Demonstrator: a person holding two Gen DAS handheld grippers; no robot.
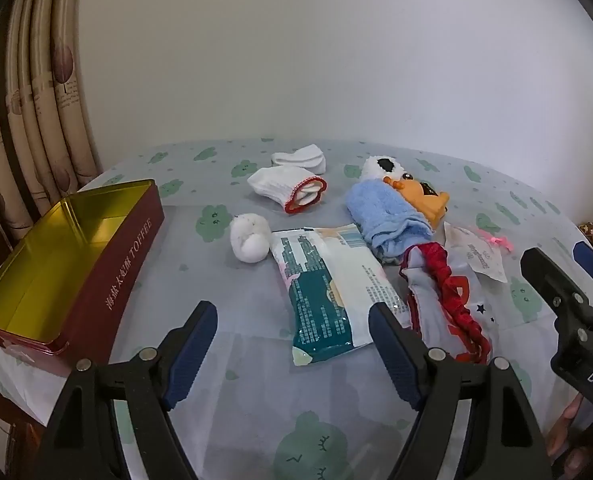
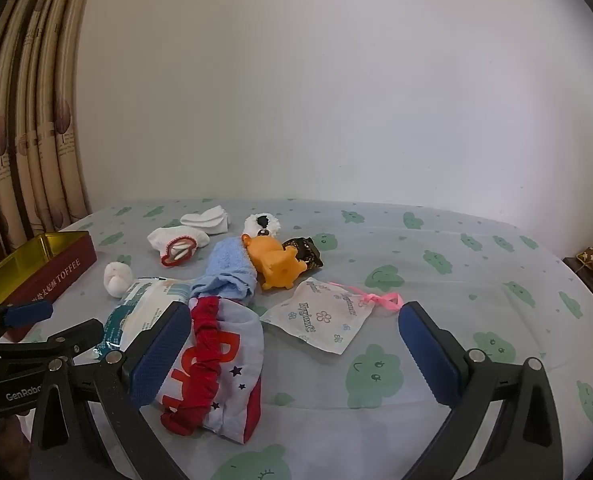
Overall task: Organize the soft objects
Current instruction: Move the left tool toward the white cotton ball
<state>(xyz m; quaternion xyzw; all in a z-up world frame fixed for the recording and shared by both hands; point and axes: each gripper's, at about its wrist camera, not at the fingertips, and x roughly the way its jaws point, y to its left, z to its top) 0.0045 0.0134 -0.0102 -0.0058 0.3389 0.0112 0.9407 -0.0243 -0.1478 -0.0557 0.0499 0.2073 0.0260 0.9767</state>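
Soft items lie scattered on the bed: a white sock ball (image 1: 248, 238), a white sock with a red cuff (image 1: 288, 190), folded white socks (image 1: 300, 158), a blue fuzzy cloth (image 1: 384, 216) and a grey garment with red elastic (image 2: 216, 364). A teal-and-white wipes pack (image 1: 324, 292) lies just ahead of my left gripper (image 1: 292, 310), which is open and holds nothing. My right gripper (image 2: 296, 312) is also open and bare, its left finger over the garment and a white sachet with a pink ribbon (image 2: 320, 316) ahead of it. An open red tin (image 1: 76, 248), gold inside, stands at the left.
An orange rubber toy (image 2: 278, 264), a white plush with a black patch (image 2: 262, 224) and a dark patterned pouch (image 2: 306, 252) lie behind the blue cloth. The sheet (image 2: 436, 288) has green cloud prints. A curtain (image 1: 36, 100) hangs at the left; a white wall is behind.
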